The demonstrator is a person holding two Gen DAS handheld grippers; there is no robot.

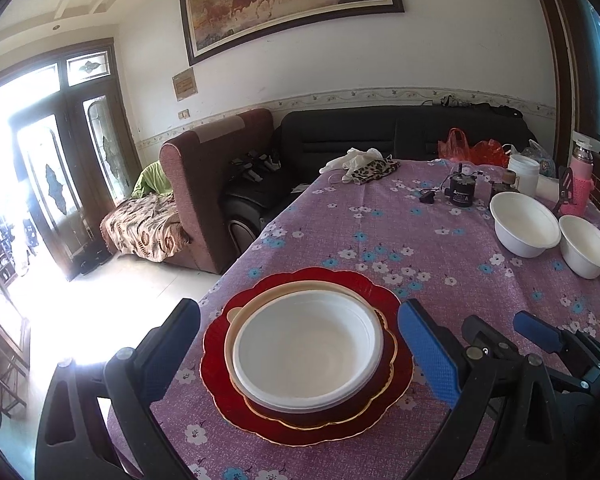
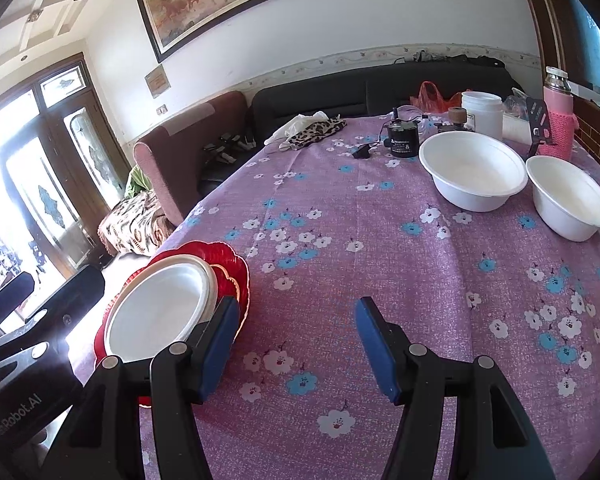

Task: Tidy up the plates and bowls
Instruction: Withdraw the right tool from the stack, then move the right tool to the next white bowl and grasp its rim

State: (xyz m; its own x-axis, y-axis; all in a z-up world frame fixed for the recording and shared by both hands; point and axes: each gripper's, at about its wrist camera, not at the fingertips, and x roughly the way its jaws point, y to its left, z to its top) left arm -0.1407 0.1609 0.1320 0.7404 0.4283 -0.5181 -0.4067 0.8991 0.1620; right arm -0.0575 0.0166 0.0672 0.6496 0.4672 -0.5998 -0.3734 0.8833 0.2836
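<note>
Red plate [image 1: 306, 432] stack with white bowl [image 1: 308, 352] nested, near desk [image 1: 420, 240] edge | two bowls [image 2: 474, 170] far right, unstacked | left gripper [image 1: 298, 350] released, straddling stack | right gripper [image 2: 296, 346] released, empty

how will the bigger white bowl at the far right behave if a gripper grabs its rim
The bigger white bowl looks thin and foam-like, so probably very light. Its thin rim may flex or dent when pinched. Empty on cloth, it would likely slide or tip easily.

Black plastic gripper [image 2: 296, 346] arms, blue textured finger pads [image 2: 374, 344]. Round silver pivot screws. White "Robot.AI" lettering on black housing.
</note>
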